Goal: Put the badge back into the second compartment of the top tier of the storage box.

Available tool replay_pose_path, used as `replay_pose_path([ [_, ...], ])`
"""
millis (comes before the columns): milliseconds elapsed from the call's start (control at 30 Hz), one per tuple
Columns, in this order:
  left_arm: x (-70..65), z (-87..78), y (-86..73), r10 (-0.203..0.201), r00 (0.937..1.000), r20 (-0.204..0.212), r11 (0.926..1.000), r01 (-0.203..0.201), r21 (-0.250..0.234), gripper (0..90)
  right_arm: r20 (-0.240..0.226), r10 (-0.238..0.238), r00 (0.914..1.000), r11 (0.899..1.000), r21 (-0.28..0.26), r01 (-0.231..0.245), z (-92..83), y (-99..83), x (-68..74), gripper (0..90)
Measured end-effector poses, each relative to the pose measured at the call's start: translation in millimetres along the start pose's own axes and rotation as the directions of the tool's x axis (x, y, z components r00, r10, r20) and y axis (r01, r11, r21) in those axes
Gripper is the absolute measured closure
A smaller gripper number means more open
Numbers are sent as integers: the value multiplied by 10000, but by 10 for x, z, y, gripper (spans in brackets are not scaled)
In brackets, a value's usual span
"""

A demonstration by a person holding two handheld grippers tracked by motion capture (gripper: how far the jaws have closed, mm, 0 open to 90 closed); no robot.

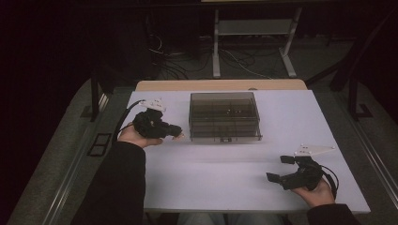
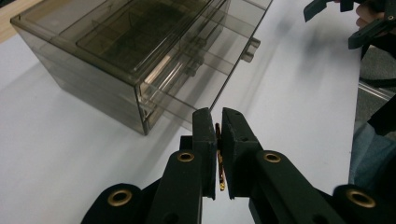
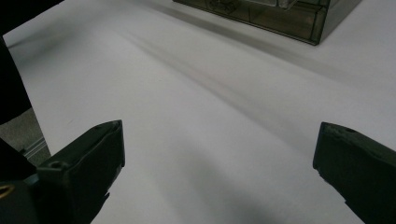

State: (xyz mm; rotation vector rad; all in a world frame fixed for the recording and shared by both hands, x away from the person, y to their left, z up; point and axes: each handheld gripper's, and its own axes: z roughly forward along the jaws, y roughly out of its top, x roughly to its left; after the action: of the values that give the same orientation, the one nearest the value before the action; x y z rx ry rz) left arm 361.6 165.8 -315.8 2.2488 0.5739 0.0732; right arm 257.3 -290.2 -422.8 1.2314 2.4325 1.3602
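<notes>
A smoky see-through drawer box [image 1: 224,115] stands at the middle back of the white table [image 1: 220,173]. My left gripper [image 1: 177,133] hovers just left of the box's front corner, pointing right. Its jaws are shut on a thin gold-coloured piece [image 2: 219,161], whose kind I cannot tell. In the left gripper view the box [image 2: 140,51] lies ahead and to the left of the gripper [image 2: 218,116]. My right gripper [image 1: 280,168] rests near the table's front right with its jaws wide open and nothing between them. In its own view the right gripper [image 3: 219,128] faces bare table, with the box [image 3: 280,14] far ahead.
The table's wooden back edge [image 1: 220,85] shows behind the box. Beyond it stand a metal frame [image 1: 253,42] and loose cables [image 1: 178,65] on the floor. Bare white table lies between the two grippers and in front of the box.
</notes>
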Motion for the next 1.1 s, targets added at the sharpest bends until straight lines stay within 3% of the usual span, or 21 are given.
replay_pose_path([
  [633,-27,25,233,129,9999,38,9997,-128,-188,837,27,-16,10000,10000,-30,16,-5,0,-4,15],
  [1100,-59,185,382,335,9992,202,9993,-332,-156,836,8,-38,10000,10000,-22,38,-4,-1,-3,15],
])
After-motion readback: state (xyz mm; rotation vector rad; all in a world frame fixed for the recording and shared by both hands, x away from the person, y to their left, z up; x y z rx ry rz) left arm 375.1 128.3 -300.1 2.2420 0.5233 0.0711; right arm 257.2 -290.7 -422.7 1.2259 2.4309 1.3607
